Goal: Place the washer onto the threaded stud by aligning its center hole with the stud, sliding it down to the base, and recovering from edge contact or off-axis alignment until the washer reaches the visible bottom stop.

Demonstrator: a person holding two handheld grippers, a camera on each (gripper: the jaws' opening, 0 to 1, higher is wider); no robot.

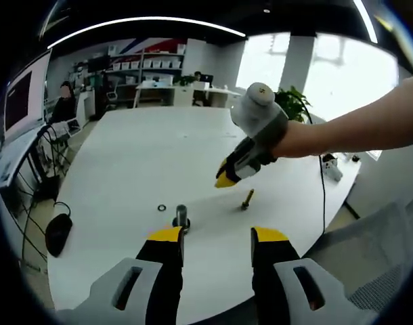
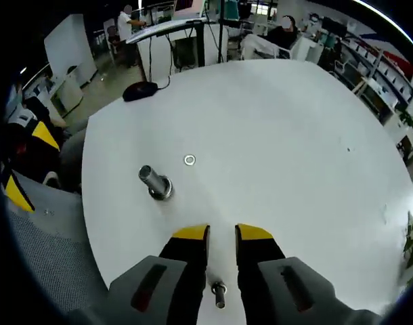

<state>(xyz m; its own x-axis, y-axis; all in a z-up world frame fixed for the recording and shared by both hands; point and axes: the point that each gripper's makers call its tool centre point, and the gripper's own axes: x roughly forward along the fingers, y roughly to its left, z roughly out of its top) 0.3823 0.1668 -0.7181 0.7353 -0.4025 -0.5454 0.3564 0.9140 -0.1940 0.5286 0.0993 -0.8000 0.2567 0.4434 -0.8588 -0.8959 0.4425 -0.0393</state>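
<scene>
White, rounded table [image 2: 294, 169] in an open office, with desks and shelving behind. Small flat metal washer [image 2: 189, 160] lies flat on the table, just beside the upright grey metal threaded stud on its round base [image 2: 154, 181], not touching it. In the left gripper view the same washer [image 1: 162, 207] sits near the stud [image 1: 181, 218]. Left tool [image 1: 216, 242] is open, jaws well apart and empty, aimed toward the stud. Right tool [image 2: 222, 235] is partly open and grips nothing; a short metal bolt [image 2: 219, 294] lies on the table below its jaws. Step in hand, as judged: approach, washer not yet picked up. Next move calls for a fine pinch on the washer's rim.
</scene>
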